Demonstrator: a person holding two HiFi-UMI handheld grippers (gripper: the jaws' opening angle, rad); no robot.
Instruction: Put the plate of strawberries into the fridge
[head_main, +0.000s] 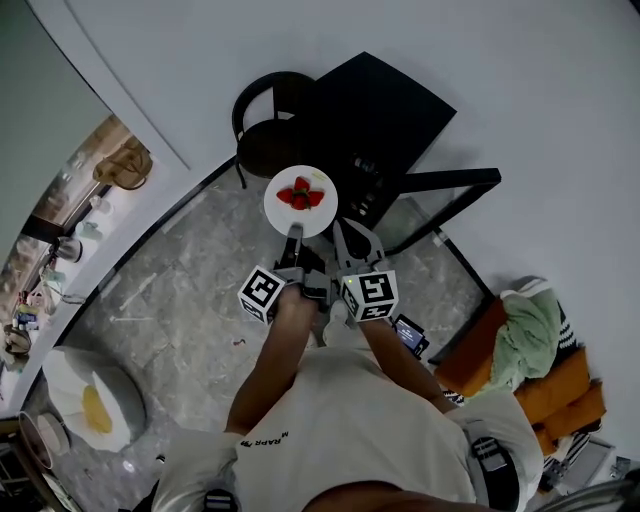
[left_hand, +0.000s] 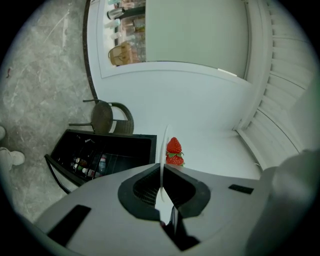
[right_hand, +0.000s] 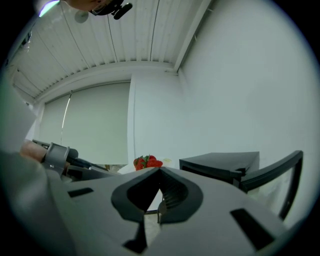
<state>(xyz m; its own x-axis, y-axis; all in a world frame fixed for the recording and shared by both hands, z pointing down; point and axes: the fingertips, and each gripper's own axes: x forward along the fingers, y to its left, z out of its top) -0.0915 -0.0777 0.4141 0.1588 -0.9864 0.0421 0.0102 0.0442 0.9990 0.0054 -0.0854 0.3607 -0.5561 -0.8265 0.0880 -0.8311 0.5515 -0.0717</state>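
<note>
Though only left gripper view shows fridge bottles, left gripper pinches plate, right gripper closed.

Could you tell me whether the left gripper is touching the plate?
Touching. The left gripper view shows the left gripper clamped on the rim of the plate, seen edge-on.

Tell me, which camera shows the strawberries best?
The head view: it looks down on the strawberries, all in view on their white plate. Both gripper views catch them small, side-on and partly hidden.
</note>
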